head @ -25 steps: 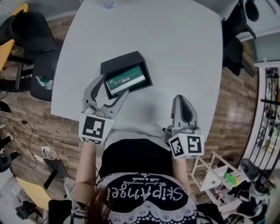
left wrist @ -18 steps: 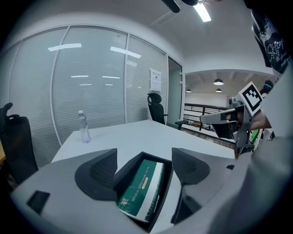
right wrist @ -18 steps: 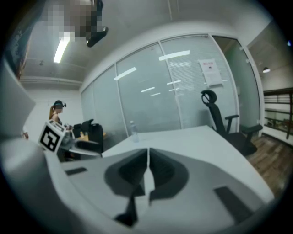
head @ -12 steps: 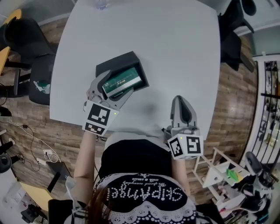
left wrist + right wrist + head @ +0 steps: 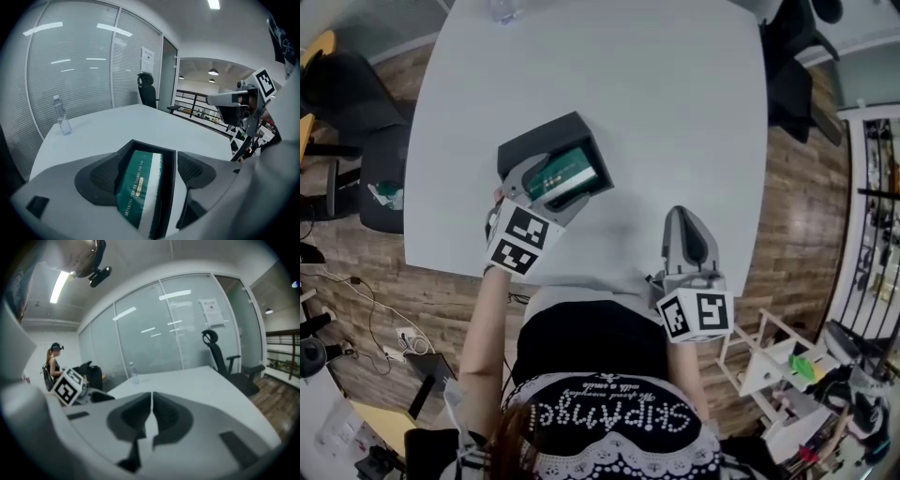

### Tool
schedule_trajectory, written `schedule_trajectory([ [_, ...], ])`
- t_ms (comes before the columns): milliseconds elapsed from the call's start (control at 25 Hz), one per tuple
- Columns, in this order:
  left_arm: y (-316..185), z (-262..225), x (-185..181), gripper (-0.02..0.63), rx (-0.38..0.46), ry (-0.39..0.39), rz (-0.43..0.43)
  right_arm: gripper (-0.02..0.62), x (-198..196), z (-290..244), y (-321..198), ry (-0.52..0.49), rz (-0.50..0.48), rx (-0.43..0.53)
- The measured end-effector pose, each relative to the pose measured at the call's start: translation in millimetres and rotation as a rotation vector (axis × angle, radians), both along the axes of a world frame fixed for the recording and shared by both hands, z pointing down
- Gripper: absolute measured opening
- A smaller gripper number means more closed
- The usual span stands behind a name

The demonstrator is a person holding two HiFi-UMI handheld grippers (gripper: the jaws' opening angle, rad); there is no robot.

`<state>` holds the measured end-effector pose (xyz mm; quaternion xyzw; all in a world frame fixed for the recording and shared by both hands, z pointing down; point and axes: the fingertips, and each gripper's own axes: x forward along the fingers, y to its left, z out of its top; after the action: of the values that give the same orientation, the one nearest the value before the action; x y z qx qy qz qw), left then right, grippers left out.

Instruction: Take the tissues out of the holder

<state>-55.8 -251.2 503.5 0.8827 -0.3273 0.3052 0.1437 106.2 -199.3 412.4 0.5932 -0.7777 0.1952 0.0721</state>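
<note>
The left gripper (image 5: 546, 185) hangs over the near end of the black rectangular open-topped holder (image 5: 534, 142) on the white surface (image 5: 666, 103). Its jaws have just been opening and stand spread wide to either side of the holder, with the green-and-white tissue pack (image 5: 137, 187) lying inside the holder between them. The right gripper (image 5: 151, 418) sits well apart at the surface's near edge, jaws pressed together on nothing.

Black top (image 5: 586, 352) with white lettering (image 5: 609, 413)
</note>
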Motion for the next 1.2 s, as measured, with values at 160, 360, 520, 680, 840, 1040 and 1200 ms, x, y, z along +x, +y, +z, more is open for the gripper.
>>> schedule_trajectory([
  [160, -4, 19, 2, 0.390, -0.039, -0.022, -0.006, 0.035, 0, 1, 0, 0.002, 0.002, -0.001],
  [360, -4, 38, -2, 0.390, -0.134, -0.064, -0.012, 0.035, -1, 2, 0, 0.004, 0.005, -0.003],
  [520, -3, 44, -5, 0.393, -0.171, -0.072, -0.015, 0.035, 1, 3, 0, 0.008, 0.015, -0.012],
  [680, -2, 50, -6, 0.393, -0.197, -0.085, -0.028, 0.035, 1, 1, 0, 0.007, 0.015, -0.010],
  [840, -2, 56, -6, 0.393, -0.238, -0.109, -0.032, 0.035, 0, 2, 0, 0.007, 0.013, -0.011],
  [1040, -5, 65, -8, 0.392, -0.282, -0.137, -0.052, 0.035, -1, 3, -2, 0.006, 0.010, -0.012],
  [1200, -5, 71, -10, 0.390, -0.279, -0.176, -0.059, 0.035, -2, 5, -4, 0.002, 0.007, -0.016],
])
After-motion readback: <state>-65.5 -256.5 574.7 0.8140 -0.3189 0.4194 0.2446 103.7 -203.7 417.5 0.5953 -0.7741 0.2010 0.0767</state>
